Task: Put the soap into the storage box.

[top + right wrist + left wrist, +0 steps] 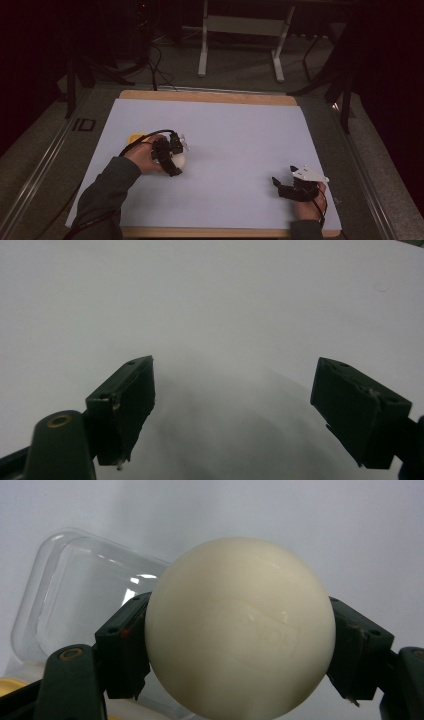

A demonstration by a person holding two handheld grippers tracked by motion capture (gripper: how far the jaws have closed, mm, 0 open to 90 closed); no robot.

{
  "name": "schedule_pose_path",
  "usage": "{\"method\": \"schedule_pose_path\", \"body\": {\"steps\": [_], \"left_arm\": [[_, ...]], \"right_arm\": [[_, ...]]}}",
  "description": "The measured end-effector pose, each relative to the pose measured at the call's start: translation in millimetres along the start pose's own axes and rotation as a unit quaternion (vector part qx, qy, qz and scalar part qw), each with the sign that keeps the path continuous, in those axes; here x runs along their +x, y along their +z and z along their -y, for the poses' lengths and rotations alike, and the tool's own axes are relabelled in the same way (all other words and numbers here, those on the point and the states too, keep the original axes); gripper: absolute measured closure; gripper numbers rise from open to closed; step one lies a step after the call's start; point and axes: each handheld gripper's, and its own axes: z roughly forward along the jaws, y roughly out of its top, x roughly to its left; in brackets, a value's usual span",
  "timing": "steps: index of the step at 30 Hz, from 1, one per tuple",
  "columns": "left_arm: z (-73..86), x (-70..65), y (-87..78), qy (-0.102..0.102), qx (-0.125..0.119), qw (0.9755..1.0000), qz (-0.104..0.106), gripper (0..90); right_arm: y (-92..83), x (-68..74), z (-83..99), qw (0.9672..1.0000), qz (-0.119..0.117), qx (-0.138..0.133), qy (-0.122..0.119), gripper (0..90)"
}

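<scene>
Covering table, pale sheet (240,145), dim room, perhaps workshop

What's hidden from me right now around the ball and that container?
- Clear container: in the left gripper view the cream ball, clamped in the left gripper, covers its right part, so any contents are unknown.
- Yellow item: in the high view the left hand hides most of it.
- Embossed mark on the ball: too faint to read.
- Right gripper: open above bare white sheet.

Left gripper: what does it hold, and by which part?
A smooth cream-white ball, clamped by its fingers at two opposite sides, about mid-height.
</scene>
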Motion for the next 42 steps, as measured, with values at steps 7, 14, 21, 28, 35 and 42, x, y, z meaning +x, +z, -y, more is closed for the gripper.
{"method": "schedule_pose_path", "body": {"steps": [7,14,21,28,35,42], "left_arm": [[2.2,5.5,-2.3,-0.023,-0.002,0.9997,0.001,24.0],[6.0,12.3,-3.6,-0.052,-0.004,0.9984,-0.019,24.0],[6.8,17.3,-2.6,-0.086,-0.006,0.9961,-0.023,24.0],[8.3,22.4,-4.0,-0.122,-0.006,0.9921,-0.029,24.0],[11.3,26.5,-4.1,-0.148,-0.001,0.9883,-0.038,24.0],[15.2,30.7,-4.2,-0.170,0.001,0.9846,-0.042,24.0]], "right_arm": [[0.0,0.0,0.0,1.0000,0.000,0.000,0.000,17.8],[0.0,0.0,0.0,1.0000,0.000,0.000,0.000,17.8],[0.0,0.1,0.0,1.0000,0.000,0.000,0.000,17.8],[-0.1,0.0,0.0,1.0000,0.000,-0.001,0.000,17.8],[-0.1,0.0,0.0,1.0000,0.000,0.000,0.000,17.8],[-0.1,0.1,0.0,1.0000,0.001,-0.001,0.000,17.8]]}}
